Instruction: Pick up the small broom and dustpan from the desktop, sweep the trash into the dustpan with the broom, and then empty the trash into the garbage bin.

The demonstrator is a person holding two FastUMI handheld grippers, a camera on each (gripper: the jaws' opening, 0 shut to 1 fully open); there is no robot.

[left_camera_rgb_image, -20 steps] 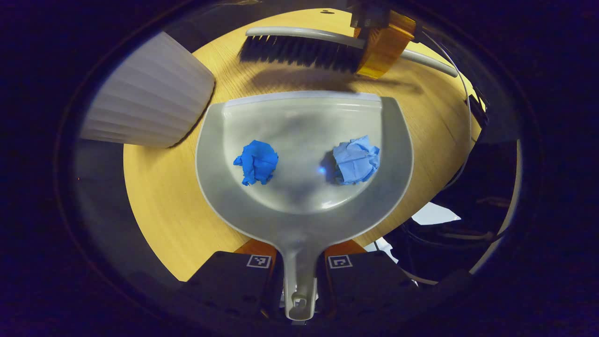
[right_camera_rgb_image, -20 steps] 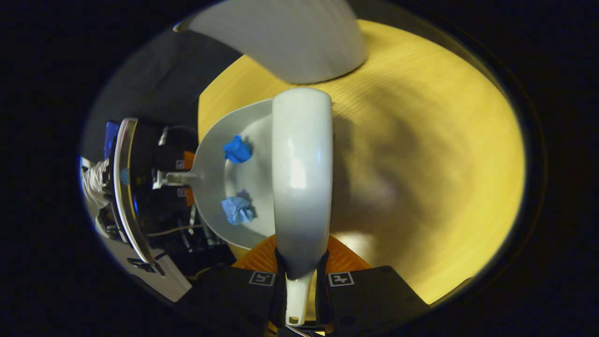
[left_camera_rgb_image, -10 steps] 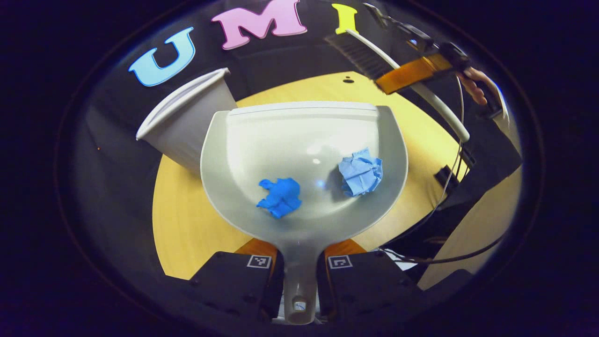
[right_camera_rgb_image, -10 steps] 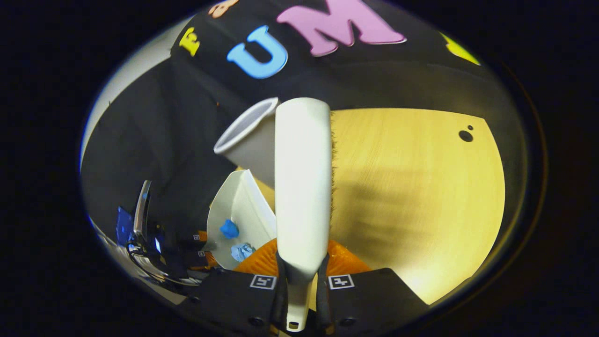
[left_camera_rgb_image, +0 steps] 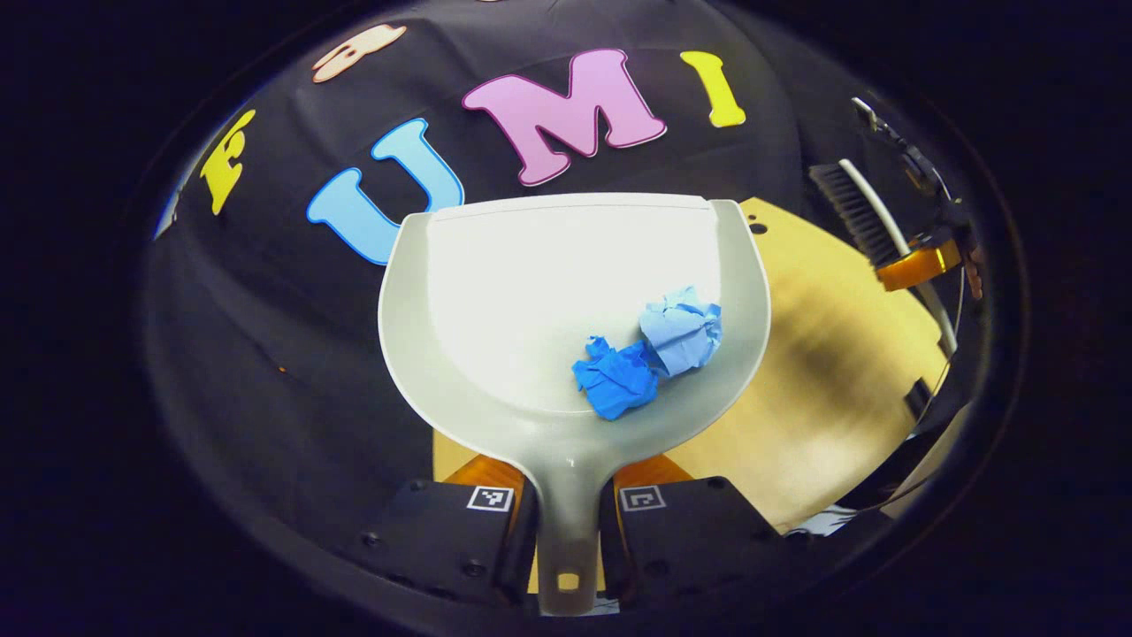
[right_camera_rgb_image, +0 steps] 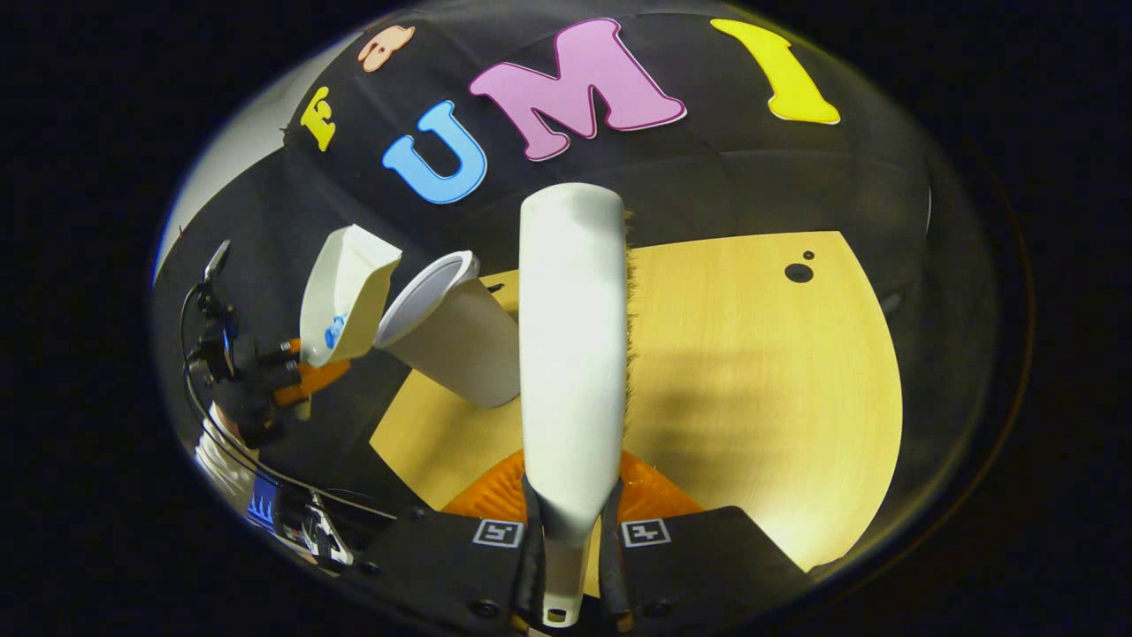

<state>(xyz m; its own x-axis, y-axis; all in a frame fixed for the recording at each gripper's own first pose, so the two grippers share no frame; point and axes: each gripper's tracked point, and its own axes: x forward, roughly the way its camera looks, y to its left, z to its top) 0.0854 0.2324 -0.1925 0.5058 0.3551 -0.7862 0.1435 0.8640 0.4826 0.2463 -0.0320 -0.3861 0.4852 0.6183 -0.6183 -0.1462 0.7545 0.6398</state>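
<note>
Left gripper view: left tool point(left_camera_rgb_image: 566, 522) clamped on handle of pale grey plastic dustpan point(left_camera_rgb_image: 495, 292), lifted; two light, soft crumpled blue paper wads point(left_camera_rgb_image: 650, 354) settled at 5 o'clock, easily spilled.

Right gripper view: right tool point(right_camera_rgb_image: 570, 540) clamped on stiff white-backed small broom point(right_camera_rgb_image: 570, 336) handle; dustpan at 9 o'clock, beside white ribbed garbage bin point(right_camera_rgb_image: 455, 341) on wooden bench point(right_camera_rgb_image: 752, 372).

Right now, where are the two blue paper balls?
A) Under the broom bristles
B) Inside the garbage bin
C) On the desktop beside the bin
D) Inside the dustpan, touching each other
D: in the left gripper view, the dark blue paper ball and the light blue paper ball lie together in the dustpan, which the left hand-held gripper holds by the handle.
</note>
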